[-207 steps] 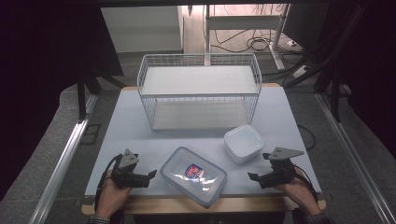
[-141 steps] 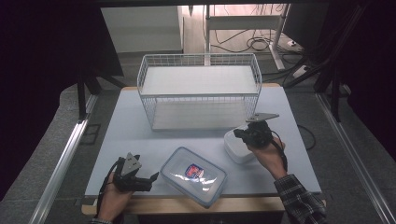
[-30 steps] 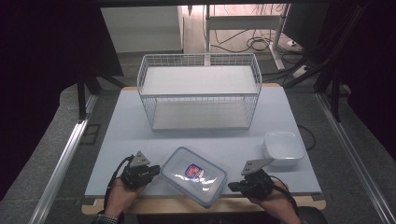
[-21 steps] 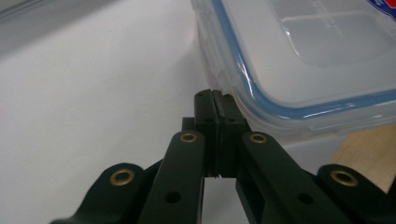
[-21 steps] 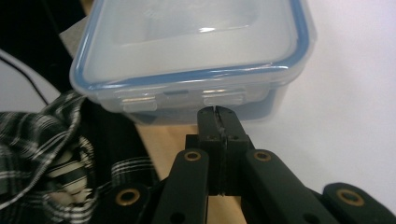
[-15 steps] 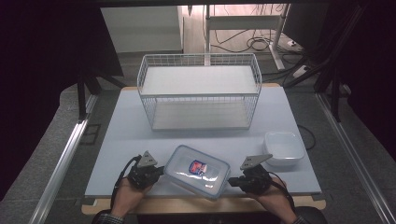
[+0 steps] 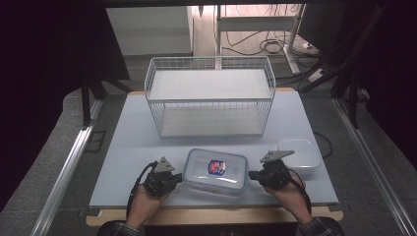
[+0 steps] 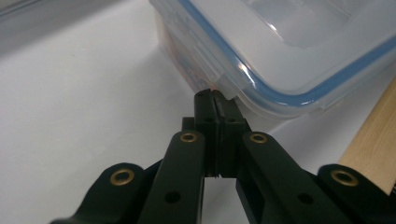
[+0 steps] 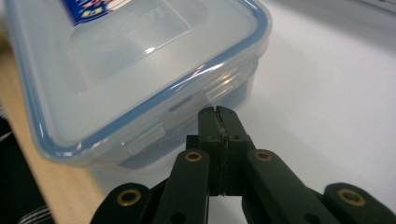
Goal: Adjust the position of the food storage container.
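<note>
Left gripper [image 8: 214,95] jaws closed empty, tips at lidded container [image 7: 215,170] latch, contact unclear, right gripper [image 9: 218,112] likewise, contents indistinct.

Pale blue-grey rectangular tabletop [image 7: 128,147] with a light wooden front edge [image 7: 211,215], lit from above, brightest toward the far side. White wire-mesh two-tier rack [image 7: 210,96] at the far middle of the table, well beyond the tools, its upper shelf white. Small white square plastic tub [image 7: 300,155] on the table just beyond and outward of the right-hand tool. Grey speckled carpet floor [image 7: 59,132] on both sides. Silver metal floor rails [image 7: 66,169] running alongside the table, left and right. White panel wall [image 7: 150,32] behind the rack. Black cables [image 7: 275,45] coiled on the floor at the far right. Dark unlit surroundings at both upper corners.
</note>
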The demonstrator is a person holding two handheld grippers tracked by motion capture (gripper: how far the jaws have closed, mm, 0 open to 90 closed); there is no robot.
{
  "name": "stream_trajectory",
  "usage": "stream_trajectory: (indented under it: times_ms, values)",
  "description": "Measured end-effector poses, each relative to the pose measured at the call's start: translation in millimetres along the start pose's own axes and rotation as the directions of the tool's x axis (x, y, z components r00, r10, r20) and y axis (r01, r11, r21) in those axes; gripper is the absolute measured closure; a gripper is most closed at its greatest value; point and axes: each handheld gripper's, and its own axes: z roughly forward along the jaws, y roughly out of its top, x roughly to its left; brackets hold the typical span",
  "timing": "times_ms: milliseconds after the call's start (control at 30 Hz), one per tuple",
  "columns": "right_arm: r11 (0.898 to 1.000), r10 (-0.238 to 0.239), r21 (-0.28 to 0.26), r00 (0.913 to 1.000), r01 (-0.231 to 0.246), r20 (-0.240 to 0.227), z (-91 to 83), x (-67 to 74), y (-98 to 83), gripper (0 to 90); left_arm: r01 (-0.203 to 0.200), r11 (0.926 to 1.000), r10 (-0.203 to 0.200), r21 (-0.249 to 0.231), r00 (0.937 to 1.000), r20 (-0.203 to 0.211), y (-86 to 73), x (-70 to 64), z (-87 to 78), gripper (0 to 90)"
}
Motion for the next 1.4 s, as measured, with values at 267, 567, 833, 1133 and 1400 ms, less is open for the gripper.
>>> stream_trajectory:
  times_ms: [267,567,833,1133,1400]
  values:
    - [1.0,0.001,-0.011,0.9999,-0.001,0.016,6.2,-7.7,5.7,89.9,-0.01,0.9999,0.01,0.005,0.9999,0.003,-1.1,-3.0,-3.2,88.2]
    - [1.0,-0.012,-0.025,0.9996,0.012,0.026,10.8,-12.2,8.8,89.7,-0.029,0.9996,0.029,-0.003,0.9995,0.009,-3.6,-6.0,-5.8,87.1]
    - [0.998,-0.039,-0.044,0.9979,0.041,0.051,1.1,-10.4,7.7,84.7,-0.027,0.9988,0.026,-0.041,0.9988,-0.042,-10.8,1.1,-22.7,78.0]
    - [0.993,-0.052,-0.106,0.9965,0.059,0.065,-19.7,-8.7,3.4,68.9,-0.037,0.9974,0.031,-0.061,0.9949,-0.096,-17.0,2.9,-32.1,50.4]
    - [0.988,-0.064,-0.139,0.9974,0.068,0.032,-30.1,-5.7,-2.5,43.5,-0.055,0.9957,0.049,-0.075,0.9958,-0.078,-16.7,-1.9,-32.9,23.7]
